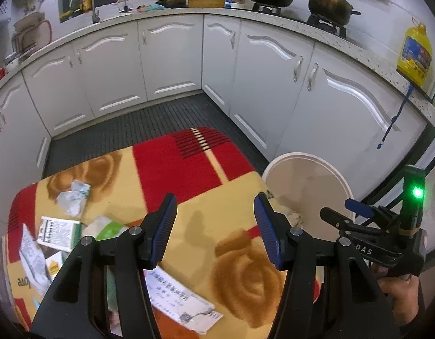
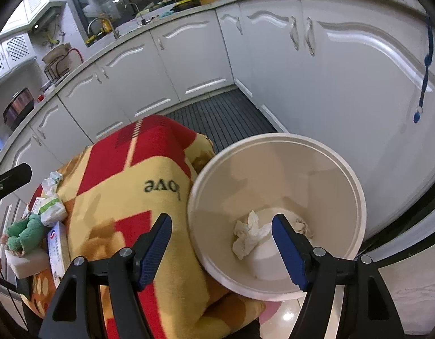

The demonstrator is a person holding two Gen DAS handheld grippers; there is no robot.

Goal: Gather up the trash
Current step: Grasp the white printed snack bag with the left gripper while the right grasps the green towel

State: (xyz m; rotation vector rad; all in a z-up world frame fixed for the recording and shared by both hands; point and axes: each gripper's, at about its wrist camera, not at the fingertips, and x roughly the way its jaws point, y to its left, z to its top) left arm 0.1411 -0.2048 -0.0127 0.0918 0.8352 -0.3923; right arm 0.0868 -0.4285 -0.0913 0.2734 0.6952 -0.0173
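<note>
Left gripper (image 1: 216,226) hangs over the red-and-yellow patterned blanket (image 1: 189,186) that covers the worktop; fingers (image 1: 267,226) apart at a middling gap, nothing between them. Right gripper (image 2: 221,247) sits above the near rim of the round cream plastic bin (image 2: 276,141); fingers (image 2: 286,247) wide, empty.

Trash in the bin: crumpled white tissue (image 2: 247,237) on the bottom, a second crumpled wad (image 2: 300,224) just beside it, partly hidden behind the right finger.

Trash on the blanket, left side, left wrist view: crumpled pale wrapper (image 1: 73,197), white-and-green printed carton (image 1: 58,233), white-and-green packet (image 1: 106,230), printed paper slip (image 1: 179,296) lying flat beneath the left gripper. Right wrist view also shows a green plush toy (image 2: 24,234) at the left edge. The bin stands on the floor touching the blanket's right side, near the white cabinet doors (image 1: 274,84).
</note>
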